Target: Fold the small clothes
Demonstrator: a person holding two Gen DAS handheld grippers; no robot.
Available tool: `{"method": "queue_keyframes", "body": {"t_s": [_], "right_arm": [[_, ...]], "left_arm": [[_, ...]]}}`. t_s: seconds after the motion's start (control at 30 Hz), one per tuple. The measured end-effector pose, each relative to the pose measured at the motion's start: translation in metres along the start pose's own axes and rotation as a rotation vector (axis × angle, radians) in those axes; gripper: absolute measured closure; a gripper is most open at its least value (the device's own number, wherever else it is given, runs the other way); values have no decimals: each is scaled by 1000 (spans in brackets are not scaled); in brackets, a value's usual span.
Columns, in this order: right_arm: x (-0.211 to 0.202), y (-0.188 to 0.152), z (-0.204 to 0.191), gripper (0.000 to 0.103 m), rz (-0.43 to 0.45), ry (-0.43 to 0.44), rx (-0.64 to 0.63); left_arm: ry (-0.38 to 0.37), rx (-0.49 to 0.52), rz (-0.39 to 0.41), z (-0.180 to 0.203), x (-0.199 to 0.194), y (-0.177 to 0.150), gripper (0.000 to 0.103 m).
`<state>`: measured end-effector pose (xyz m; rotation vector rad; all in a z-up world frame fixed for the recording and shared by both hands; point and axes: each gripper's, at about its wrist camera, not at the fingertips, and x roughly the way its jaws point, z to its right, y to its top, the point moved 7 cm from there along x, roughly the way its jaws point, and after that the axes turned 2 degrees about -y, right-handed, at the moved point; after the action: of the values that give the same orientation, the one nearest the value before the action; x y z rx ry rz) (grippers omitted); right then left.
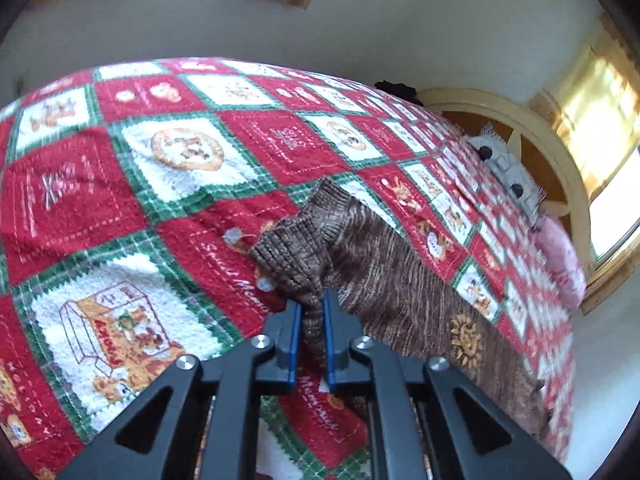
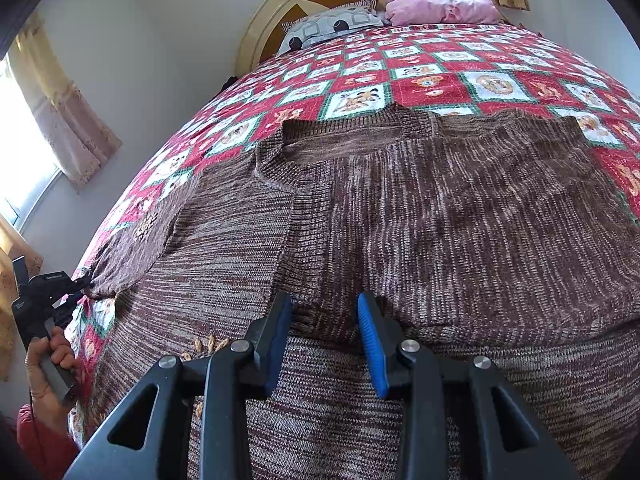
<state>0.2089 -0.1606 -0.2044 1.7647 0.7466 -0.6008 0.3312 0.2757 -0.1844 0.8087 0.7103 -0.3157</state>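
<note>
A brown knitted sweater (image 2: 440, 208) lies spread on a red, white and green patchwork bedspread (image 2: 432, 72). My left gripper (image 1: 311, 308) is shut on the sweater's sleeve (image 1: 292, 256), with the ribbed cuff sticking out beyond the fingertips; the sweater body (image 1: 400, 280) runs off to the right. In the right wrist view the left gripper (image 2: 80, 286) shows at the far left, holding the sleeve end at the bed's edge. My right gripper (image 2: 324, 304) is open just above the sweater's middle, its jaws either side of a fabric ridge.
A grey patterned pillow (image 2: 328, 26) and a pink pillow (image 2: 444, 8) lie against the cream headboard (image 2: 280, 8). Curtained windows (image 2: 24, 152) are on the wall to the left. The bedspread (image 1: 120, 200) stretches wide to the left of the sleeve.
</note>
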Motion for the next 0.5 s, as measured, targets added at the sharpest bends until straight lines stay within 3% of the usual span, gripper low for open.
{"method": "queue_keyframes", "body": {"t_s": [0.17, 0.27, 0.4, 0.5], "right_arm": [[1, 0, -1, 67, 0, 9, 8], [1, -1, -2, 67, 0, 13, 11], [0, -1, 0, 67, 0, 23, 17], [-1, -1, 2, 67, 0, 28, 20]], "left_arm": [[-34, 96, 28, 38, -10, 1, 95], [-93, 212, 51, 85, -23, -9, 95], [-200, 403, 68, 161, -46, -47, 95], [-299, 578, 57, 218, -64, -95, 95]]}}
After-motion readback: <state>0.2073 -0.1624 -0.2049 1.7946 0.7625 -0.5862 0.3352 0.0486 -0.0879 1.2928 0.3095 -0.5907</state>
